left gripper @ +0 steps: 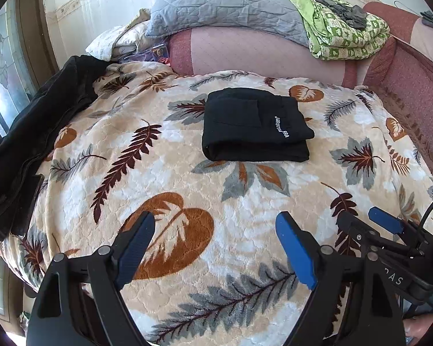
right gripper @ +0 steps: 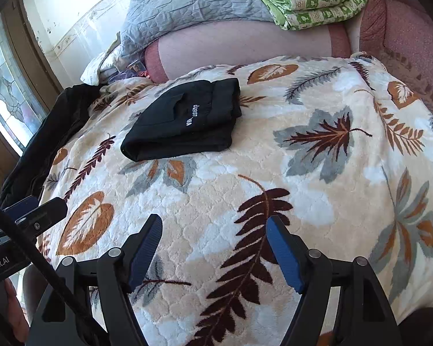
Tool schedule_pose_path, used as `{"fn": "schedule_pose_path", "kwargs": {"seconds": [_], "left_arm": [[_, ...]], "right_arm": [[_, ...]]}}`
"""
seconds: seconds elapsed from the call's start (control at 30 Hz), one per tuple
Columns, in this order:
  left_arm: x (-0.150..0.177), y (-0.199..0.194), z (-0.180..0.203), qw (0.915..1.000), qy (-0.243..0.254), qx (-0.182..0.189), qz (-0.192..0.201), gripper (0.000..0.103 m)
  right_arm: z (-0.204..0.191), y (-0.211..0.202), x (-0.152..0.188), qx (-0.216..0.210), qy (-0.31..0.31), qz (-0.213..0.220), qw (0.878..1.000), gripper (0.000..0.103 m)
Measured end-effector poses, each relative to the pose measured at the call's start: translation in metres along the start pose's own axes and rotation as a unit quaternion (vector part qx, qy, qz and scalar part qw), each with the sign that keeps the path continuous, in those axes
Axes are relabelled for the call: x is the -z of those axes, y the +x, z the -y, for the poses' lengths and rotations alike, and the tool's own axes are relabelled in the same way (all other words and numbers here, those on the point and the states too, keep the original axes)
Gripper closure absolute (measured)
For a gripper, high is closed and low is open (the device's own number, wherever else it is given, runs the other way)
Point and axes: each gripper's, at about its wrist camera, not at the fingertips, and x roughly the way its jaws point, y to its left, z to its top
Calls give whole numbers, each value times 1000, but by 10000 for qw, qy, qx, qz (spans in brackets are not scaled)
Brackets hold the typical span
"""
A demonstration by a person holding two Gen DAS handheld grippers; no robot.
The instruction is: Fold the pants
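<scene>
Lying at twelve o'clock ahead of both released tools, left tool (left gripper: 213, 248) and right tool (right gripper: 215, 248), the folded pants (left gripper: 254, 127) run crosswise, left nearer.

White lettering on folded pants (left gripper: 254, 127) (unclear); "nRobot.AI" on left tongs (right gripper: 3, 262) body.

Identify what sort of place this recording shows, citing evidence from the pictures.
Probably a bedroom at home: a leaf-print blanket covers a bed, a grey quilted pillow and folded green bedding lie behind, and folded black pants rest on top.
</scene>
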Motion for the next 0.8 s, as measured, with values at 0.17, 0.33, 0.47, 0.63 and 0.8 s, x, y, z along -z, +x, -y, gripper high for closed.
{"fn": "schedule_pose_path", "kwargs": {"seconds": [0.17,0.33,0.47,0.63,0.8], "left_arm": [[0,2,-5,10000,-73,8,-4,18],[-1,-5,-8,9997,-154,-45,204,18],[-2,-12,-11,9988,-252,-113,401,18],[-4,-17,-13,9982,-333,-137,488,14],[-4,-20,-11,9980,-302,-162,533,14]], "right_arm": [[-6,0,1,10,-60,-20,10000,24],[-12,-2,2,30,-187,28,9998,23],[-18,-5,1,26,-293,82,9995,23],[-23,-8,1,14,-380,130,9992,22],[-24,-9,2,0,-399,141,9991,22]]}}
